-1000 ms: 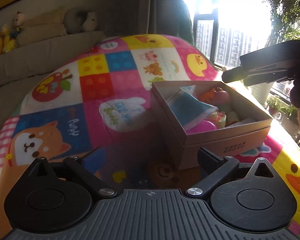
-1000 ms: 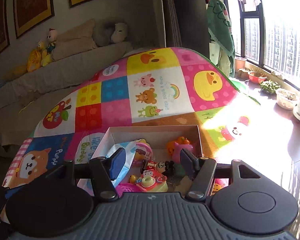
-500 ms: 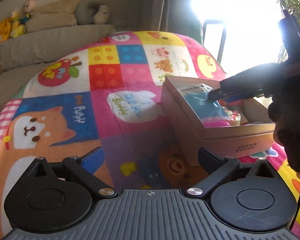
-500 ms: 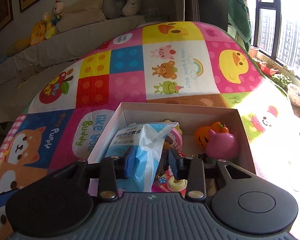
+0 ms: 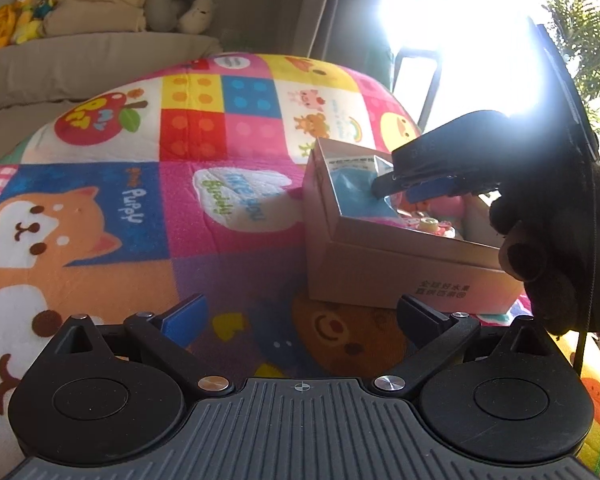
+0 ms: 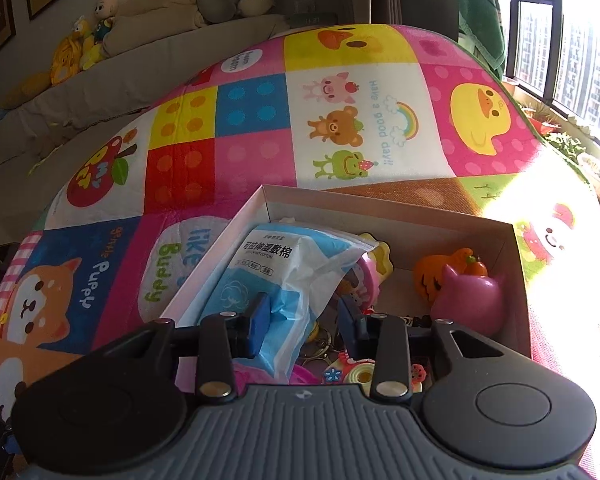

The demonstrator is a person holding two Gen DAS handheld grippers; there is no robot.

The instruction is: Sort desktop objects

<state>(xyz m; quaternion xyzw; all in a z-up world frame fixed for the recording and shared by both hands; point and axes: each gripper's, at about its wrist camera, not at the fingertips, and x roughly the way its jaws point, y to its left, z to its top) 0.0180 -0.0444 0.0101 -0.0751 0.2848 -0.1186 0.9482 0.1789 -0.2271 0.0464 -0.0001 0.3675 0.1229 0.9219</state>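
A shallow cardboard box (image 5: 384,268) (image 6: 384,208) stands on the colourful play mat. It holds a blue and white cotton-pad packet (image 6: 272,276) (image 5: 354,190), a pink pig toy (image 6: 468,300), an orange pumpkin toy (image 6: 440,272) and small trinkets. My right gripper (image 6: 304,324) (image 5: 384,188) reaches down into the box; its jaws are partly closed around the packet's lower end without clamping it. My left gripper (image 5: 300,312) is open and empty, low over the mat in front of the box.
The play mat (image 5: 140,216) covers the whole table surface. A grey sofa with plush toys (image 6: 92,44) stands behind. Bright windows and potted plants (image 6: 596,168) are on the right.
My right gripper has moved down into the box and its jaws have narrowed around the packet. My left gripper has drifted left and stayed open.
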